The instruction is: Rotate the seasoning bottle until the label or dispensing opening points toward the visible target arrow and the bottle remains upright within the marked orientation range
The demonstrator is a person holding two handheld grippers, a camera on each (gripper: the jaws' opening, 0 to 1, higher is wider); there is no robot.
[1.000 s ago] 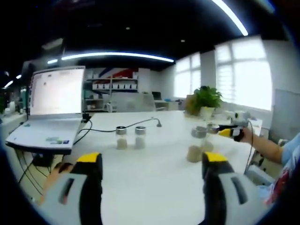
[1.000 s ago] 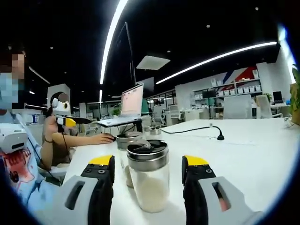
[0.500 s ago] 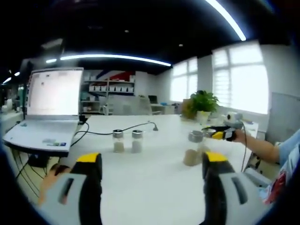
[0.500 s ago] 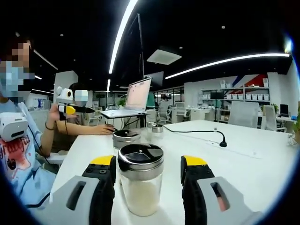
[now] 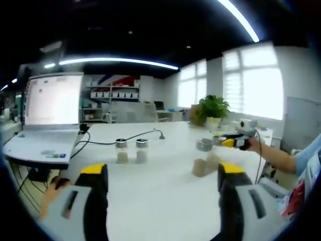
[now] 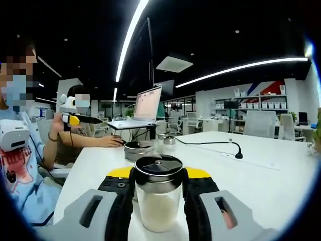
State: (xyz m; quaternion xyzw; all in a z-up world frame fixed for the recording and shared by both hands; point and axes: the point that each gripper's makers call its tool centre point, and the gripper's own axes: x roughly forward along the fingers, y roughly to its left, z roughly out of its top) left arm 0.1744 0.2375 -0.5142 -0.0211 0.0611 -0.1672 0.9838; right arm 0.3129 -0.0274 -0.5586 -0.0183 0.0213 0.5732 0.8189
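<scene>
Right gripper [image 6: 158,201] is clamped on the seasoning bottle [image 6: 158,192]: both yellow-tipped jaws press its glass sides, and I see it upright on the white table [image 6: 261,181], metal lid on, pale powder inside. A second shaker [image 6: 138,149] sits just behind it. Left gripper [image 5: 159,193] is released, jaws wide apart over bare tabletop. Beyond it I see two small shakers [image 5: 129,150] side by side, with a laptop [image 5: 46,118] at left.

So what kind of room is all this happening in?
It looks like an open-plan office: an open laptop on a long white table, shelves on the far wall, and rows of desks and chairs under strip lights.
</scene>
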